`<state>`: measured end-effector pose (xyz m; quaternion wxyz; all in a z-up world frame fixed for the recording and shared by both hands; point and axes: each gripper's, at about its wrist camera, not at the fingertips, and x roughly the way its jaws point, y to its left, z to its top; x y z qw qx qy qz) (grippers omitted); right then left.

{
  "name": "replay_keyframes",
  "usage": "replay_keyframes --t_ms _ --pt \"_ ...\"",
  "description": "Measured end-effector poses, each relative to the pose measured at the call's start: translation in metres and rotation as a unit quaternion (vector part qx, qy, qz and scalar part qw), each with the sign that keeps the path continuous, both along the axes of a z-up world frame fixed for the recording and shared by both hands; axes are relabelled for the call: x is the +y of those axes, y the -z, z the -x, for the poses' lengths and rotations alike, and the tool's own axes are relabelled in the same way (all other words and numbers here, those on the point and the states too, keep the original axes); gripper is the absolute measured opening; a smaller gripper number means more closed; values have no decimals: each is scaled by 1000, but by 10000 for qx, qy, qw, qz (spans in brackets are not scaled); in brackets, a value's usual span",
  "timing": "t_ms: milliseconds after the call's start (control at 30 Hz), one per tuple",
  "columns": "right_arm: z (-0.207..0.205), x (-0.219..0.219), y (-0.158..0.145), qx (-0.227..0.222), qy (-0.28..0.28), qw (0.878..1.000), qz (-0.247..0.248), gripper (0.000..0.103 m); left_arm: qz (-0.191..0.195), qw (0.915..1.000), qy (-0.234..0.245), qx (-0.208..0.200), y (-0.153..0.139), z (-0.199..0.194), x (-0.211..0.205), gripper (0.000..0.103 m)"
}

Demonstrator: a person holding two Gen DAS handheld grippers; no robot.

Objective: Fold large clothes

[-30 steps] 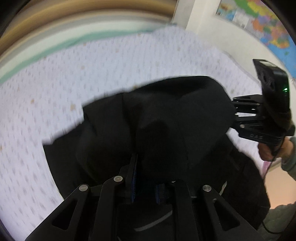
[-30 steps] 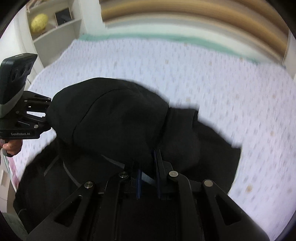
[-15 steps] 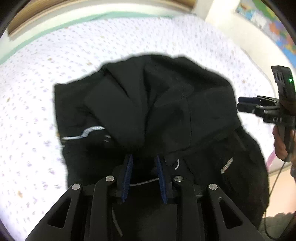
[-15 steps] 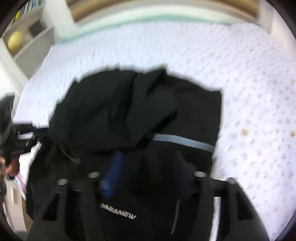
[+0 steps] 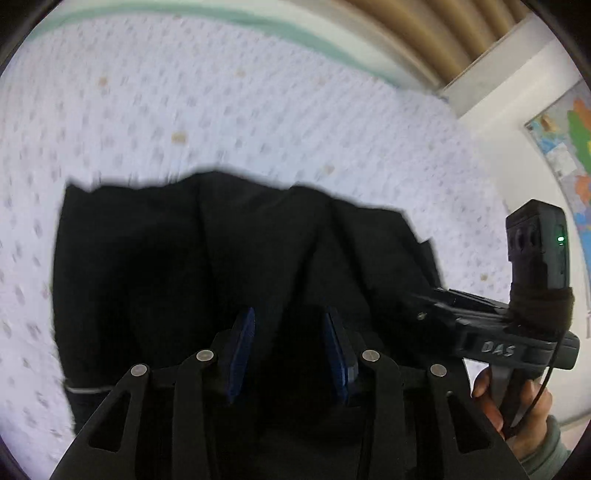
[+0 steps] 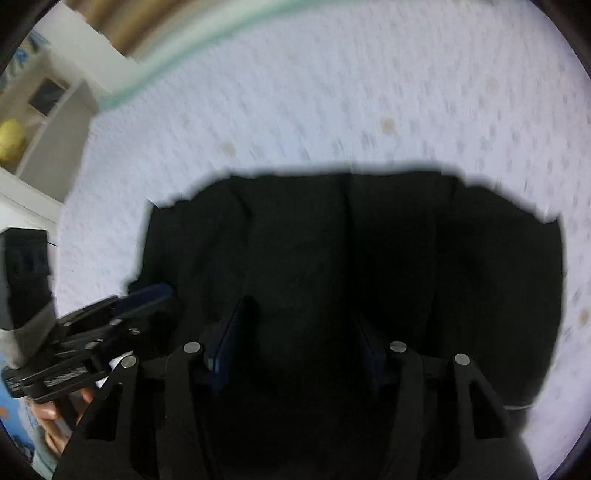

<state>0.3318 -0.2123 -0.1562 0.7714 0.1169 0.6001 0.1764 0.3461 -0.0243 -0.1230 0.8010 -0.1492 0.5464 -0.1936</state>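
Observation:
A black garment [image 5: 177, 258] lies folded in a rough rectangle on the bed, its far edge running across the right wrist view [image 6: 369, 229]. My left gripper [image 5: 290, 314] hovers close over its near part. The jaws are opening and the blue pads [image 5: 240, 350] stand apart, pressing on nothing. My right gripper [image 6: 303, 310] is also low over the cloth. Its jaws are closing but stay wide, and only flat cloth lies under the gap. Each gripper shows in the other's view, the right gripper [image 5: 424, 299] and the left gripper [image 6: 151, 293] at the garment's side edges.
The bed sheet [image 5: 258, 110] is white with small marks and reaches beyond the garment on all far sides. A wooden headboard [image 5: 424, 29] and a wall map [image 5: 569, 147] stand behind. A shelf with a yellow object [image 6: 11, 140] is at the left. A hand [image 5: 517, 417] holds the right gripper.
Both grippers were shut on the raised black cloth. Their jaws have since parted, and the cloth now lies flat in a neater fold. Both grippers have sunk closer to it and rolled.

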Motion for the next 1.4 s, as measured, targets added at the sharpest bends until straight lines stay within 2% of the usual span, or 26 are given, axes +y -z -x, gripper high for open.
replay_keyframes --t_ms 67,133,233,300,400,533,633,700,767,900,933,1067,1200,1300,1400 --pt "12 2 24 13 -56 9999 148 57 -68 9999 -21 136 23 4 -1 38" --pt "19 7 34 -135 -81 9996 242 57 -68 9999 -41 116 39 9 1 38" --pt "17 10 30 -143 -88 9992 359 57 -48 9998 -122 151 39 6 0 38" --pt "11 5 16 -136 -126 9995 254 59 -133 9999 -32 70 26 5 -2 38" --pt "21 -2 -19 -433 -268 9987 70 61 -133 9994 182 -262 -9 21 -4 39" --pt "57 -5 -69 -1019 -520 9934 48 69 27 9959 445 -789 -60 54 -3 39" --pt "83 -1 -82 -1195 -668 9905 161 69 38 9937 601 -947 -72 73 -8 39" --pt "89 3 -75 -1144 -674 9909 229 69 190 9928 757 -904 -65 88 -7 39" --pt "91 4 -55 -1055 -712 9913 337 69 164 9926 866 -834 -47 97 -10 39" --pt "92 4 25 -586 -865 9927 596 69 -78 9963 829 -198 23 91 -16 38" --pt "95 5 34 -630 -915 9919 621 69 -53 9967 806 -121 38 91 -17 38" --pt "108 7 44 -1233 -981 9848 728 72 100 9944 749 -740 51 105 -15 39" --pt "120 6 50 -1715 -926 9777 777 73 -65 9901 737 -1193 52 118 -19 39" --pt "131 4 52 -1973 -829 9739 751 73 -207 9874 728 -1391 53 124 -23 39" --pt "142 -4 43 -2124 -692 9729 588 74 -126 9867 701 -1458 51 121 -18 39"
